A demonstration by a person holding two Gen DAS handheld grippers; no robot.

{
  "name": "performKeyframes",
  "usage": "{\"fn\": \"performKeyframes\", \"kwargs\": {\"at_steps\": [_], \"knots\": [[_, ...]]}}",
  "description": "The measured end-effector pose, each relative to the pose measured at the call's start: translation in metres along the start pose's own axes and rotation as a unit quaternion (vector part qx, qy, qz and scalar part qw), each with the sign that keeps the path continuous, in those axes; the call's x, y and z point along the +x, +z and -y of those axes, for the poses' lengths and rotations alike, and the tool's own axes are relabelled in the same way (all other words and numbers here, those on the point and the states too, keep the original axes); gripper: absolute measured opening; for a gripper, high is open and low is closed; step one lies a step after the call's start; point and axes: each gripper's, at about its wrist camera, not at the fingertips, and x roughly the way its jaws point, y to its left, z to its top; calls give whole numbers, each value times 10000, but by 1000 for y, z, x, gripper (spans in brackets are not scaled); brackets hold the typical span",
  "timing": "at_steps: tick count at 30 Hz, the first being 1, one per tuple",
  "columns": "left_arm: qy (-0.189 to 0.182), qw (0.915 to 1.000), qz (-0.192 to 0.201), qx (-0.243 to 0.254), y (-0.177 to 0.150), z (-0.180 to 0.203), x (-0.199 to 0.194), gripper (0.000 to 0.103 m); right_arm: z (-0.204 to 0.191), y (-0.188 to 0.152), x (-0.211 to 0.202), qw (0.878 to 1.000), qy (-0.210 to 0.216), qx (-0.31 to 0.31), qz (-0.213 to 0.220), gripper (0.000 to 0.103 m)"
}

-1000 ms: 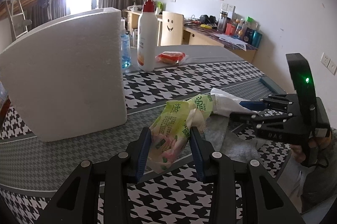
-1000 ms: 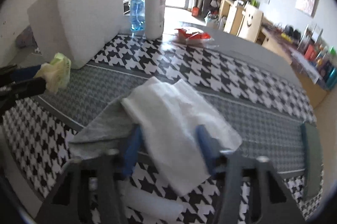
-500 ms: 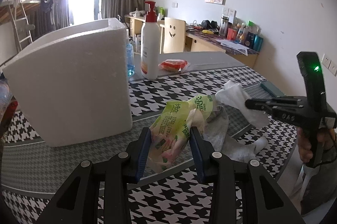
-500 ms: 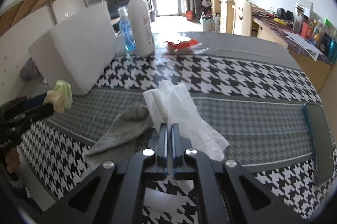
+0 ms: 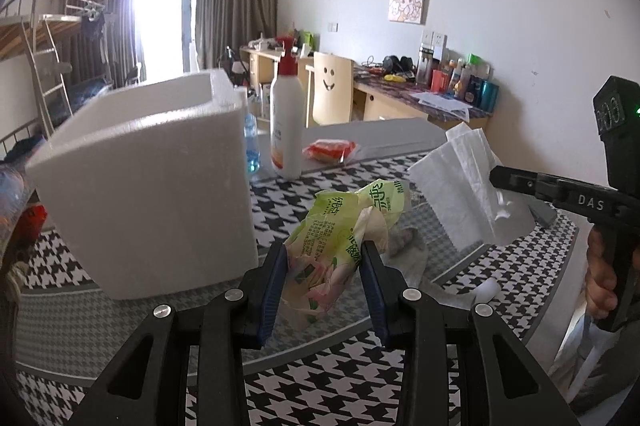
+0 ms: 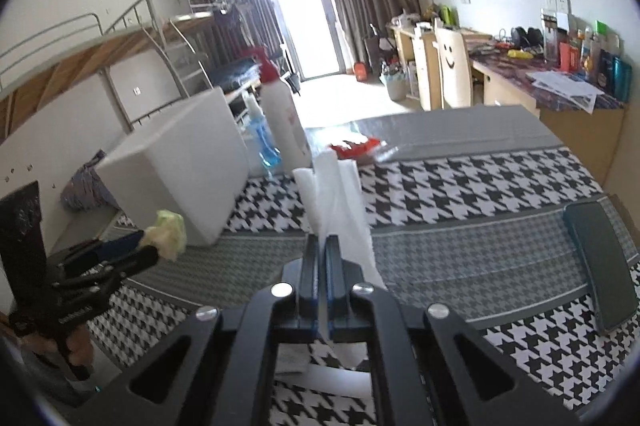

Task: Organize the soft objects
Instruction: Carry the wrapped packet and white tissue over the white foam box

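Far left, a white foam box [image 5: 148, 194] standing open-topped on the houndstooth tablecloth [image 5: 320, 386], big and close, walling off that whole side. Just behind its right edge, a blue spray bottle [image 5: 251, 146], half hidden by the box. Next along, a tall white pump bottle [image 5: 286, 130] with a red top, upright, beside the blue one. A red snack packet [image 5: 329, 149] lying flat past the bottles, near the table's far edge.

Centre now: left gripper [image 5: 324, 278] clamped on a crumpled green tissue pack [image 5: 340, 226], blue pads pressing both sides, pack raised above the cloth. Under and just behind it, a grey cloth [image 5: 404, 238] on the table, mostly covered by the pack.

Moving right: white tissue sheet [image 5: 460, 186] hanging in the air, off the table, pinched at its edge by the right gripper [image 5: 496, 178], jaws tight together on it. Same grip from the right wrist view, sheet [image 6: 340, 202] standing up straight ahead and blocking the middle of the table. Right hand [image 5: 600, 274] wrapped round the handle, at the frame's edge.

Far right on the table, a dark green flat object [image 6: 604, 262] lying alone, well apart from everything else; cannot tell what it is.
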Motion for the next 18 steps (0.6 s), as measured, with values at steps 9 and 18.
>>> {"fn": "performKeyframes", "kwargs": {"at_steps": [9, 18], "knots": [[117, 9995, 296, 74, 14, 0, -22, 39, -20, 12, -14, 9994, 114, -97, 318, 5], [247, 9982, 536, 116, 26, -3, -38, 39, -39, 23, -23, 9981, 124, -303, 520, 5]]}}
